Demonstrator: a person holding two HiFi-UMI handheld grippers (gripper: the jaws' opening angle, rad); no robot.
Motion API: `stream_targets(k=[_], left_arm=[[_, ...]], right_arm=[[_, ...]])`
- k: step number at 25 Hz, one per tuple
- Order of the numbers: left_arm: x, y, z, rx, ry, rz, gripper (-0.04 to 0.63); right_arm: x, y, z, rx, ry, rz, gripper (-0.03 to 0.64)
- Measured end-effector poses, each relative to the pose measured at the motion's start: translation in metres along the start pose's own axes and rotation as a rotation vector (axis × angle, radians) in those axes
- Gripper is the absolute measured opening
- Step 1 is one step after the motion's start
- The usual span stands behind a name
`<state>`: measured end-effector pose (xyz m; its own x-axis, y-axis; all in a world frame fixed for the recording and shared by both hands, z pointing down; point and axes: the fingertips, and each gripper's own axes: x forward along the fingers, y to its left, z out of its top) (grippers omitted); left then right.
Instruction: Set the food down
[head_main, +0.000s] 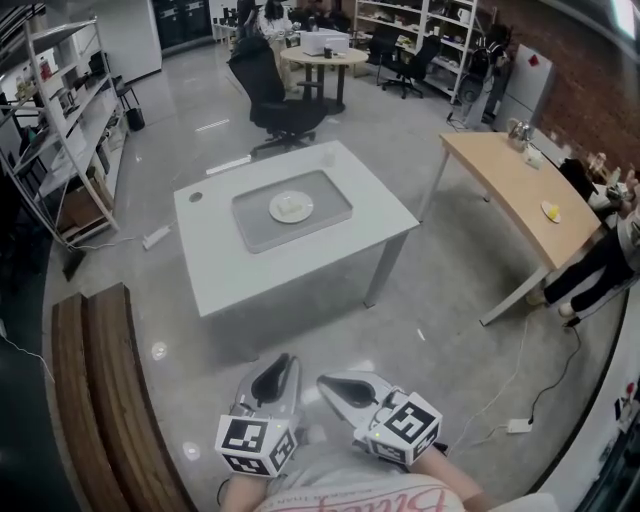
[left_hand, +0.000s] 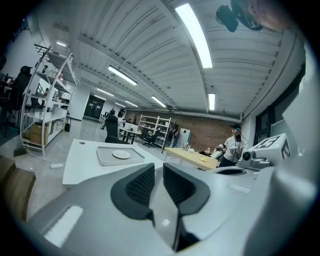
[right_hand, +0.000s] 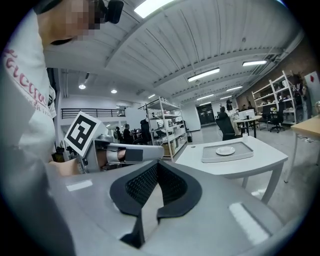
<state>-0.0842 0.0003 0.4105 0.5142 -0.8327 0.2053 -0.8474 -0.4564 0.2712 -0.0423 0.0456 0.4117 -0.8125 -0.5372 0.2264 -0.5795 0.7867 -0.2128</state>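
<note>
White table (head_main: 225, 275) stands ahead of me in the open floor, and on it lies a grey tray (head_main: 256, 228). A white plate (head_main: 291, 207) sits near the middle of that tray, with the food (head_main: 293, 203), a small pale bit, on top of it. I cannot make out what kind of food it is from here.

I hold both claws low and close to my body, well apart from the table. My left claw (head_main: 283, 362) has its jaws pressed together, dark ribbed pads face to face, with nothing between them. My right claw (head_main: 326, 384) is the same: pads meeting at the tips, nothing in them. The two claws are side by side, tips leaning towards each other, over bare grey floor. Each carries its marker cube (head_main: 256, 443) at the back, next to my shirt.

Beyond the table a black chair (head_main: 275, 95) stands on the floor. A wooden desk (head_main: 520, 185) runs along the right, with a small yellow thing (head_main: 551, 211) on it, and a person (head_main: 600, 262) stands at its near end. To my left is a brown wooden bench (head_main: 100, 390), and behind it white shelves (head_main: 60, 120) along the wall.
</note>
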Motion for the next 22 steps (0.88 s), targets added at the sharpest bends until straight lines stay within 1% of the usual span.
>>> stream_targets(k=[4,8,14,17,22], left_arm=[[0.010,0.010,0.004,-0.001,-0.001,-0.013,0.052],[0.022,0.009,0.005,-0.001,0.006,-0.024,0.052],[0.032,0.022,0.015,0.005,-0.009,-0.006,0.053],[0.040,0.028,0.022,0.013,-0.019,0.001,0.054],[0.061,0.040,0.027,0.032,-0.014,0.027,0.054]], right_arm=[[0.010,-0.015,0.010,0.014,-0.029,-0.037,0.002],[0.010,-0.025,0.016,0.020,-0.040,-0.025,0.002],[0.027,-0.036,0.024,0.008,-0.050,-0.008,0.002],[0.036,-0.049,0.032,-0.002,-0.060,-0.018,0.002],[0.049,-0.079,0.040,0.007,-0.070,-0.037,0.002]])
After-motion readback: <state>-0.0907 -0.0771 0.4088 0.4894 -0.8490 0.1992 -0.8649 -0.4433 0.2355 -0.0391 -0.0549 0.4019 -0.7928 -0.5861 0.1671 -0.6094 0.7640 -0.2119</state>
